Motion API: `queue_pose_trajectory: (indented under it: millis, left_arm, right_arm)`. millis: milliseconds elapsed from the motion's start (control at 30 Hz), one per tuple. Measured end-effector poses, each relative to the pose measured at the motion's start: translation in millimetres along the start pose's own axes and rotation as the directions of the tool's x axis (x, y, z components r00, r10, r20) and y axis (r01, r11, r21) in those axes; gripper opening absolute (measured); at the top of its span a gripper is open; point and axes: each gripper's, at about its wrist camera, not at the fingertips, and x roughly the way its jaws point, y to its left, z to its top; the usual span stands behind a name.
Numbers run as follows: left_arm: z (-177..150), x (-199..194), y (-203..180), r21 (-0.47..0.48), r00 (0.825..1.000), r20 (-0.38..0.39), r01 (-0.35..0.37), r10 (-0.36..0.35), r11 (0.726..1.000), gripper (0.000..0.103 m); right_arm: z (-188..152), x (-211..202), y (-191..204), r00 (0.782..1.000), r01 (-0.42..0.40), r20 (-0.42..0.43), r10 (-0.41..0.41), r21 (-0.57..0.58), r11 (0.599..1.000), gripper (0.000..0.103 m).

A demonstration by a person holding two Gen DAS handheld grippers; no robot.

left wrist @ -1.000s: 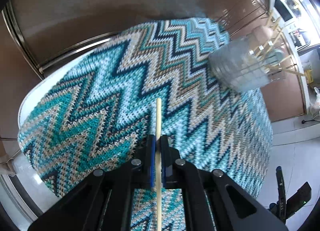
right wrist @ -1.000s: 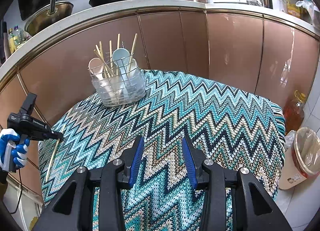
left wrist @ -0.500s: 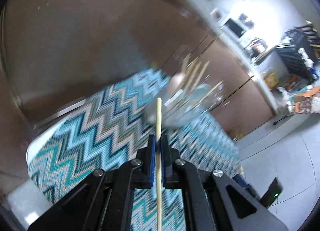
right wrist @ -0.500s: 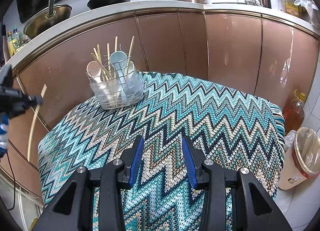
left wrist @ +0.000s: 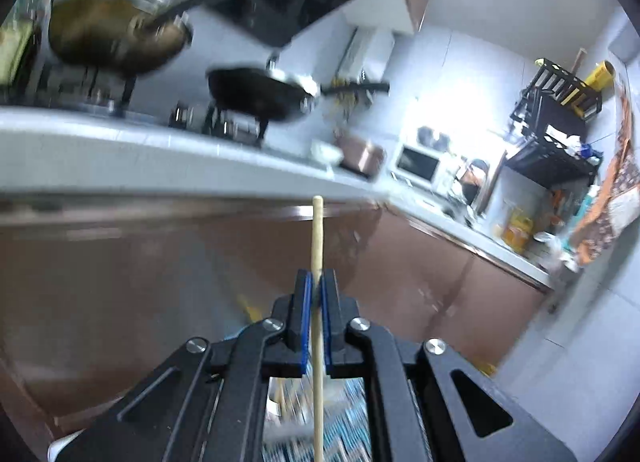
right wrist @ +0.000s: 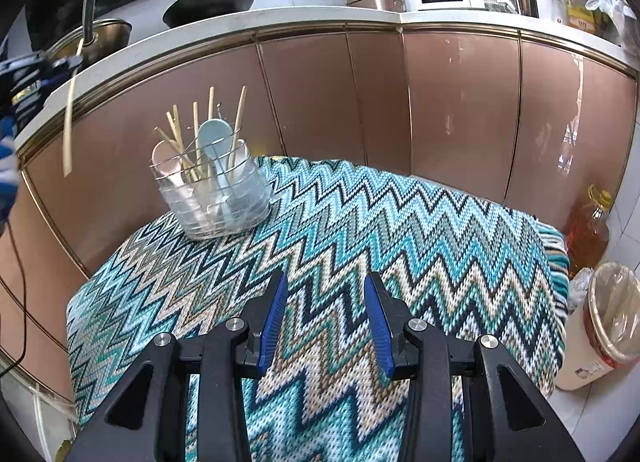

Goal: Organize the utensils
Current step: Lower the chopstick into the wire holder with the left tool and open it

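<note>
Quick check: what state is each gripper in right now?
Left gripper: closed on a thin pale wooden chopstick.
Right gripper: open, nothing between its blue pads.

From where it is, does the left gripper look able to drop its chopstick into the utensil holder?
Probably yes: the left gripper holds the chopstick above the utensil holder, with nothing between.

- The left gripper (left wrist: 316, 294) points roughly level, its blue-padded fingers (left wrist: 306, 318) pressed together on a thin wooden chopstick (left wrist: 317, 246).
- In the right wrist view the left gripper is a dark blur at the far left, borne by what looks like a blue-and-white gloved hand (right wrist: 10, 130).
- The right gripper (right wrist: 326, 314) tilts downward, its fingers (right wrist: 274, 318) parted with nothing between them.
</note>
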Motion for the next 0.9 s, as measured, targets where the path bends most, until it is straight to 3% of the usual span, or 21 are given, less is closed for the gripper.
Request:
queue_pose_trajectory:
  millis: [133,267,567,700,900]
  left_arm:
    - [-5.4,31.8,-12.7,0.056,0.992,0.115,-0.061,0.055,0.997,0.004]
    - [-24.7,62.2,-20.7,0.093,0.986,0.148,-0.095,0.081,0.991,0.004]
    - [-91.3,102.8,-27.6,0.166,0.980,0.142,-0.162,0.139,0.973,0.008]
    - [-96.7,98.1,-30.0,0.175,0.986,0.115,-0.143,0.124,0.974,0.026]
    - [-89.6,69.5,-26.8,0.169,0.992,0.064,-0.119,0.110,0.978,0.033]
  right_arm:
    - [6.9,7.6,-6.9,1.000,-0.003,0.010,0.003,-0.001,1.000,0.039]
    - [12.7,15.9,-13.7,1.000,-0.010,0.022,0.010,0.010,1.000,0.039]
    - [11.5,35.8,-26.1,1.000,0.004,-0.004,-0.004,0.030,1.000,0.040]
    - [7.1,36.6,-32.5,1.000,0.016,-0.016,-0.015,0.050,0.999,0.041]
    - [4.2,26.1,-33.9,0.999,0.041,-0.018,-0.040,0.052,0.998,0.043]
